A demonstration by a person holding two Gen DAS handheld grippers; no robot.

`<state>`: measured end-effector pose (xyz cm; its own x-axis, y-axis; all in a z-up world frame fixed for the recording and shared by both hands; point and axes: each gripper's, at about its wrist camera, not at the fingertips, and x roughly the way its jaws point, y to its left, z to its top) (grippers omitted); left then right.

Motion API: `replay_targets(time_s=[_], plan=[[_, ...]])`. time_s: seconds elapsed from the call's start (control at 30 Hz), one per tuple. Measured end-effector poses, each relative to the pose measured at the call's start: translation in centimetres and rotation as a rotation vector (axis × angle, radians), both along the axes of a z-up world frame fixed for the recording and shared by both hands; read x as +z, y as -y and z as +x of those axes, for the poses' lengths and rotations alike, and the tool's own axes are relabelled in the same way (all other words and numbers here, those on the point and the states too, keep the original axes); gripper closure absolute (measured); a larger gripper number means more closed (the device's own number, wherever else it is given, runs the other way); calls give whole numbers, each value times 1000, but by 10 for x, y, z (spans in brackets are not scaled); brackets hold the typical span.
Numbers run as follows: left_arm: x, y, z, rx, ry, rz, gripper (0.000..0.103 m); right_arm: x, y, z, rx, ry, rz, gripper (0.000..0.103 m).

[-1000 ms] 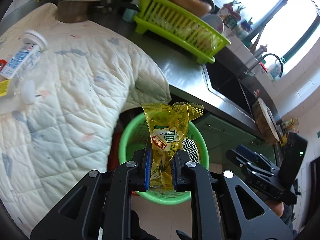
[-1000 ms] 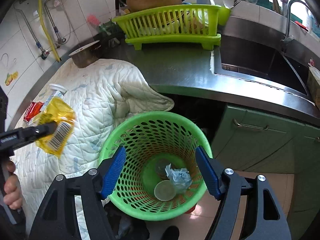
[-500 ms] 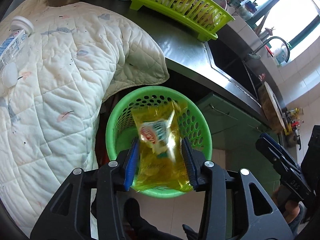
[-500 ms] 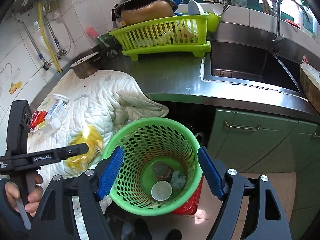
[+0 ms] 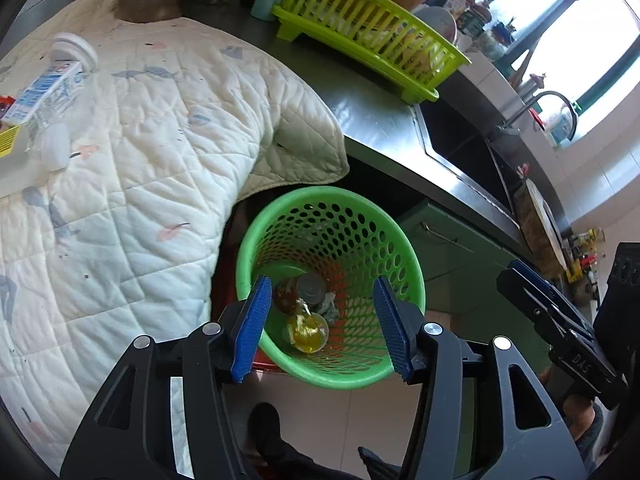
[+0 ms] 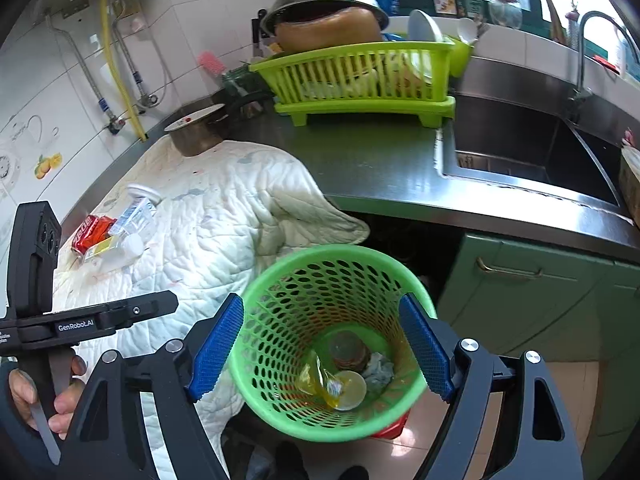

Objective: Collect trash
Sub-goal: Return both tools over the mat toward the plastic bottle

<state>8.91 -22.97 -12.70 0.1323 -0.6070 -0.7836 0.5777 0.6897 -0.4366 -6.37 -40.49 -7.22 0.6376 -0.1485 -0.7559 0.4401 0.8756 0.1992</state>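
Wrapper (image 6: 320, 380), yellow, in green basket (image 5: 404, 256) bottom; light, crinkly, slippery. Bottle (image 5: 44, 92), remaining, at quilt's (image 5: 160, 160) far edge: rigid, graspable mid-body. Left gripper (image 5: 324, 320) opening, empty; right gripper (image 6: 320, 348) opening, empty.

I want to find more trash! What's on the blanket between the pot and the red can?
A blue-and-white bottle with a white cap lies there, beside the red can, below the pot; the right wrist view shows it.

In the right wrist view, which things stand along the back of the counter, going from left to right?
Pot with lid → green dish rack → sink → tap.
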Motion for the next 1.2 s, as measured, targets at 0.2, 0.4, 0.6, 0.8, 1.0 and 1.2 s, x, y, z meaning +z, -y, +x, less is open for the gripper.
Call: replay_targets(time_s=[0.2, 0.4, 0.6, 0.8, 1.0, 1.2], plan=[[9, -37, 11, 82, 19, -3, 44, -1, -19, 25, 70, 3, 7, 25], [21, -87, 31, 197, 48, -8, 41, -2, -50, 63, 176, 3, 6, 24], [25, -146, 51, 332, 60, 3, 40, -4, -88, 105, 296, -3, -2, 22], [25, -207, 70, 463, 61, 8, 39, -5, -132, 152, 441, -15, -22, 22], [25, -255, 82, 564, 69, 15, 38, -7, -175, 200, 557, -21, -49, 22], [18, -289, 91, 628, 59, 15, 38, -13, -200, 245, 603, -38, -71, 22]])
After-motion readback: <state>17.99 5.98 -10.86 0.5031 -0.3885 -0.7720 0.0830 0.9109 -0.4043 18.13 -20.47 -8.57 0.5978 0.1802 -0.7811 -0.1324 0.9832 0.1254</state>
